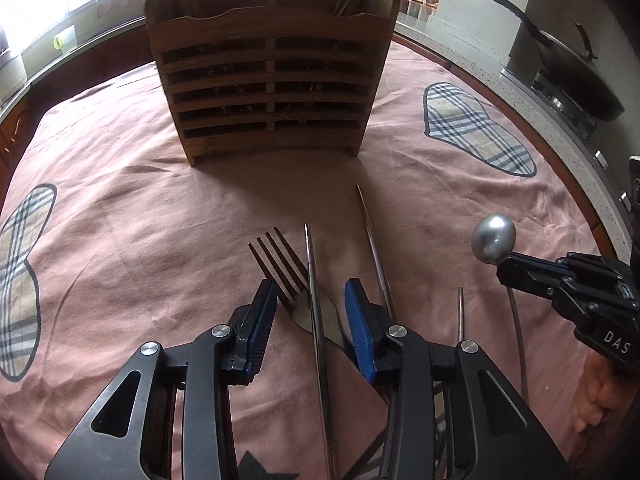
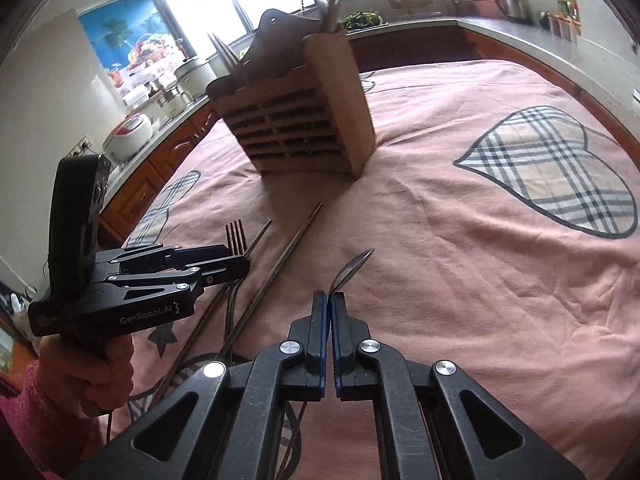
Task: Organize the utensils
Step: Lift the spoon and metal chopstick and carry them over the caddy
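Two claws angled downward (right (image 2: 330, 300) pinching spoon (image 2: 352, 267))

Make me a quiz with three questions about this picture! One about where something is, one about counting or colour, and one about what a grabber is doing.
1. Where does the wooden holder stand?
A. On the pink cloth, beyond the fork
B. On the stove
C. In a person's hand

2. How many prongs has the fork?
A. Two
B. Four
C. Six

3. What is the right gripper doing?
A. Standing wide open over the cloth
B. Shut on the spoon
C. Pinching a chopstick

Answers:
1. A, the holder sits on the cloth, farther off than the fork in the left wrist view.
2. B, four dark prongs show side by side.
3. B, its blue pads meet on the spoon's neck, and the bowl sticks out past them.
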`<action>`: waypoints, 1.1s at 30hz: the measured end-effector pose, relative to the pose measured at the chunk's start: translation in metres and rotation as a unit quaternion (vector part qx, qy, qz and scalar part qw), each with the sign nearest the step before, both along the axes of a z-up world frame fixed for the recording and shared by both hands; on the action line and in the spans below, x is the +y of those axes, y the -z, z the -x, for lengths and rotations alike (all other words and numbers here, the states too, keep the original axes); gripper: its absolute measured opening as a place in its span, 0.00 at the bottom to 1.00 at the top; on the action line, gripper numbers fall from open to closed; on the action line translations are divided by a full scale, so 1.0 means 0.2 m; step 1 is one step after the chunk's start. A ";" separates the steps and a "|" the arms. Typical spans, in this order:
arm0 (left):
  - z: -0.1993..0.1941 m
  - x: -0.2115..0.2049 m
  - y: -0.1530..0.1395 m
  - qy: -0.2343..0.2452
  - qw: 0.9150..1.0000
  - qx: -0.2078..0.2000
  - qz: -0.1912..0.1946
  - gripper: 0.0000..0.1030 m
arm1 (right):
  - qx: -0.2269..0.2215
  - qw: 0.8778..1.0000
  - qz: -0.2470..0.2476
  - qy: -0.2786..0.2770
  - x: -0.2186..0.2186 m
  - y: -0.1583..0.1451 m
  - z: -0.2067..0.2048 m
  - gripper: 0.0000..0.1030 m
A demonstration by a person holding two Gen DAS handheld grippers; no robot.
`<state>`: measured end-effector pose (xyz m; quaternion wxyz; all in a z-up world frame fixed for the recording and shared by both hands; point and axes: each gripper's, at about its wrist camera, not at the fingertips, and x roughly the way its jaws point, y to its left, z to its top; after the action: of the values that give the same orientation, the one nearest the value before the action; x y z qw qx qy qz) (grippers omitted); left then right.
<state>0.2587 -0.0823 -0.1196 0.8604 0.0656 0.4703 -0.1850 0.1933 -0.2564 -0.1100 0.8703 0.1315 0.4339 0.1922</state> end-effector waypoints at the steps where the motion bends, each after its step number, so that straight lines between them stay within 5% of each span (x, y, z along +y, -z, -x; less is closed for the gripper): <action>1: 0.00 -0.02 0.00 0.003 1.000 -0.004 -0.010 0.31 | 0.001 1.000 -0.006 0.003 -0.02 0.00 0.00 0.02; 7: 0.00 -0.04 0.01 0.009 0.999 -0.012 -0.041 0.04 | -0.014 0.999 -0.026 0.018 -0.06 -0.04 0.03 0.02; 19: 0.17 0.26 -0.22 -0.035 0.994 -0.025 0.102 0.04 | -0.055 0.998 -0.036 0.023 -0.05 -0.18 0.10 0.02; 33: 0.40 0.46 -0.43 -0.076 0.980 -0.088 0.159 0.04 | -0.120 0.992 -0.020 0.024 0.03 -0.39 0.21 0.02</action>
<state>0.1792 0.0106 -0.0333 0.9096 -0.0916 0.3606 -0.1851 0.1513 -0.2501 -0.0316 0.9177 0.1349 0.3194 0.1941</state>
